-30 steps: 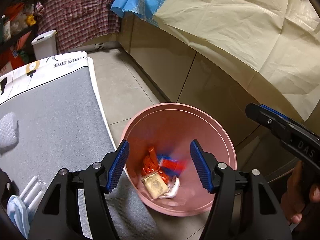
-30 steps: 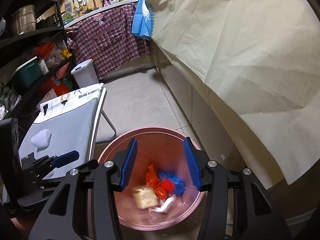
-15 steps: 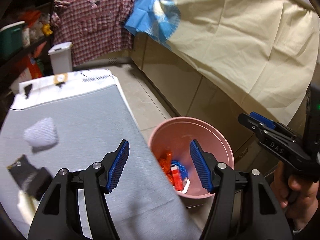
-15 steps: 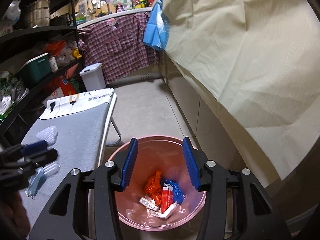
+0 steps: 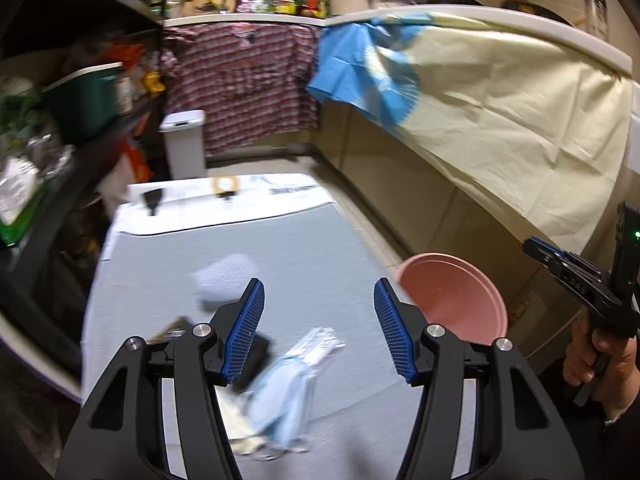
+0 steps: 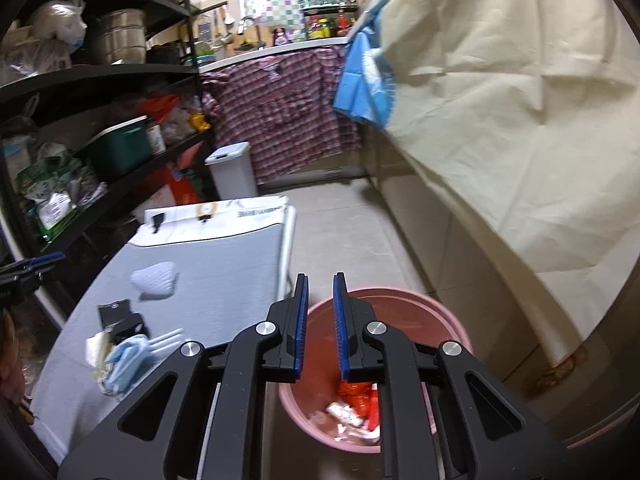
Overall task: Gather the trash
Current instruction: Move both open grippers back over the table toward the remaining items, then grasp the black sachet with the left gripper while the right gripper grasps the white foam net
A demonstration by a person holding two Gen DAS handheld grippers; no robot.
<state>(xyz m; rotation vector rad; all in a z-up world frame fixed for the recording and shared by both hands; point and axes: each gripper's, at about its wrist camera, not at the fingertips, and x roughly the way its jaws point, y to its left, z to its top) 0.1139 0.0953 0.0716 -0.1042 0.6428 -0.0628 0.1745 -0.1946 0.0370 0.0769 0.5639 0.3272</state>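
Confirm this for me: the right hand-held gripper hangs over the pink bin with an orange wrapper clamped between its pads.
Wrong on one point. The right hand-held gripper does hang over the pink bin, but nothing is between its pads; its jaws have just been closing on air. The orange wrapper lies inside the bin, as the right wrist view shows.

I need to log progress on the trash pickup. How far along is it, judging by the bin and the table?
Done: the pink bin already holds red, orange and white wrappers. In hand: nothing; the right gripper over the bin has just been closing on nothing, and the left gripper is open and empty above the table. Left: the blue mask, white sticks, black item and white pad.
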